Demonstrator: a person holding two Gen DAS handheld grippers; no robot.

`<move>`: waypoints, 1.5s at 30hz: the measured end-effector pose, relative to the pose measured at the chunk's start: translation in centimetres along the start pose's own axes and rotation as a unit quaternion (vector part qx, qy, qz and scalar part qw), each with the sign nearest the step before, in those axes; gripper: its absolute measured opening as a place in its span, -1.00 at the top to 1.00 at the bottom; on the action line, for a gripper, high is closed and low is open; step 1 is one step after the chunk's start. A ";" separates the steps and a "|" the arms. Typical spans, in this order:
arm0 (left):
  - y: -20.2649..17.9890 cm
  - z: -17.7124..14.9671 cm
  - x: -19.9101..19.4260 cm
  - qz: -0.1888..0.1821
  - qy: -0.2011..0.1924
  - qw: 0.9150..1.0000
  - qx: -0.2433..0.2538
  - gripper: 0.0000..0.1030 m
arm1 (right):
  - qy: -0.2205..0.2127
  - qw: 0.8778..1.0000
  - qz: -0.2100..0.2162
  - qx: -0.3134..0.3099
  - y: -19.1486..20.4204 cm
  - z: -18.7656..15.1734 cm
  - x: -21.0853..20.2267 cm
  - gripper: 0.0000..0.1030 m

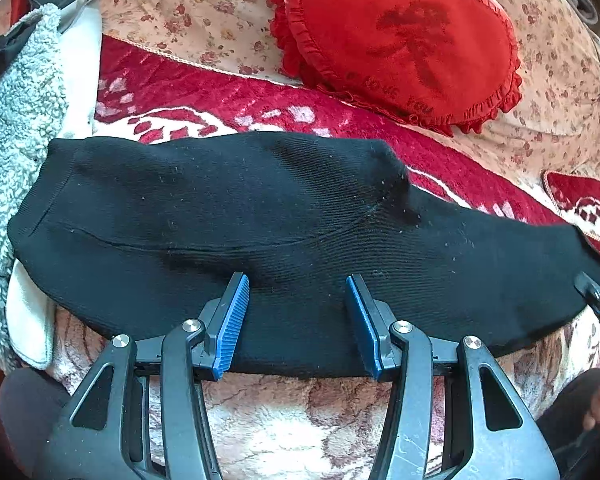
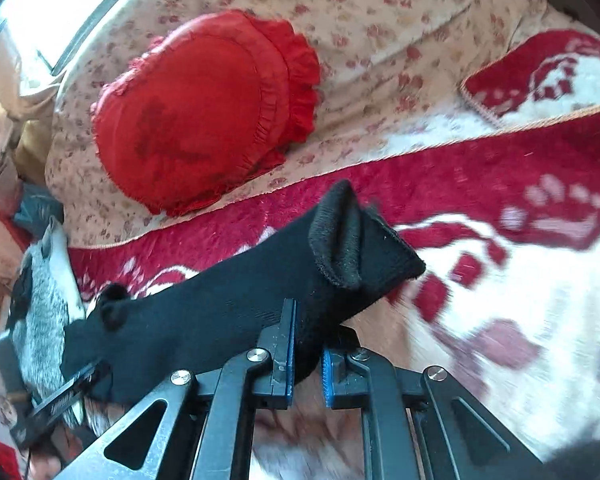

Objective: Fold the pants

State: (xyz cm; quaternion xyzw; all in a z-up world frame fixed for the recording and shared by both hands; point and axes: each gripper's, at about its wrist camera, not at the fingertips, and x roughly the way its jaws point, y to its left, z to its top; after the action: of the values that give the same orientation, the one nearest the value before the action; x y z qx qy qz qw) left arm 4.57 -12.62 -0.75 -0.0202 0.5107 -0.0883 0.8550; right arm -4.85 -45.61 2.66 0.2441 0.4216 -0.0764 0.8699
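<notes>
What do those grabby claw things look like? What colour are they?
Both the left gripper and the right gripper are black, with angled arms that have triangle-shaped cut-outs and round silver bolts at the joints. Each finger ends in a flat blue pad with little ridges. No cables show.

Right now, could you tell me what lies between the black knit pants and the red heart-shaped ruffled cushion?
In the left wrist view, only a strip of red-and-white plush blanket separates the black knit pants from the red heart-shaped ruffled cushion.

We see the pants (image 1: 260, 216) lying across the blanket (image 1: 260, 100). Behind the pants, the heart cushion (image 1: 400, 40) rests on the quilt (image 1: 188, 8); the fleece (image 1: 16, 112) lies left of them.
</notes>
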 end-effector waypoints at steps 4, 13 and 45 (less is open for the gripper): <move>-0.7 -0.4 0.6 0.013 0.001 1.000 0.016 -0.02 | 0.043 0.999 -0.029 -0.011 -1.0 -2.1 0.4 0.81; -0.9 -0.5 -0.4 -0.008 -0.007 1.000 0.012 -0.06 | -0.011 0.992 -0.122 0.012 -3.6 -1.8 -2.9 0.44; -6.6 -2.5 -1.8 -0.035 0.008 0.997 0.066 -0.06 | 0.036 0.984 -0.143 -0.102 -1.2 -0.2 1.1 0.89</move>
State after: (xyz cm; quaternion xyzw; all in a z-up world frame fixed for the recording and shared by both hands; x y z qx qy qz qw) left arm 0.65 -18.63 0.46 0.0192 0.5094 -0.1520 0.8467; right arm -4.64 -46.47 1.29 0.0935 0.4888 -0.1479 0.8547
